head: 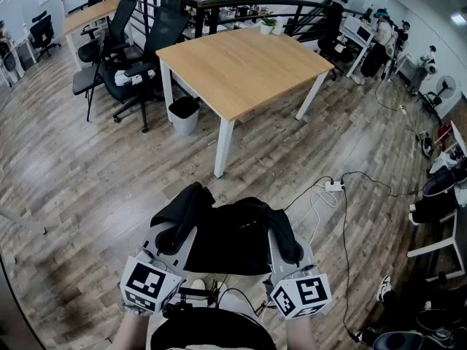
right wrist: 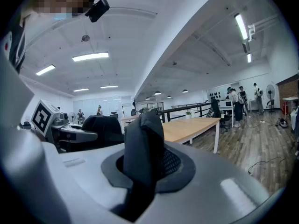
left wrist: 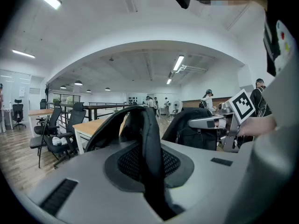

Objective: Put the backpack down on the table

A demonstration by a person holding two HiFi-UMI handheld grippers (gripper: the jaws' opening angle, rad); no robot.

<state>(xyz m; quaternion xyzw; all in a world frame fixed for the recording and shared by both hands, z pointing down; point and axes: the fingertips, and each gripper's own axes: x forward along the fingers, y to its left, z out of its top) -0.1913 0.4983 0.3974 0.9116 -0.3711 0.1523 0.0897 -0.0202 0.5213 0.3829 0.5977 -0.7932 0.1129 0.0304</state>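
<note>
Status: backpack [head: 232, 238] in transit, not yet on table [head: 244, 65].
L gripper [head: 175, 233] & R gripper [head: 286, 248] are each clamping a strap [left wrist: 148, 139]; backpack is hanging between them, well apart from table; approach & set-down outstanding.

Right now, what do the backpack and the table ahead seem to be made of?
Backpack: matte black fabric, probably nylon or polyester; it folds softly and its straps drape limply. Table: pale wood or wood-look laminate top, smooth satin sheen; white legs, likely painted metal.
</note>
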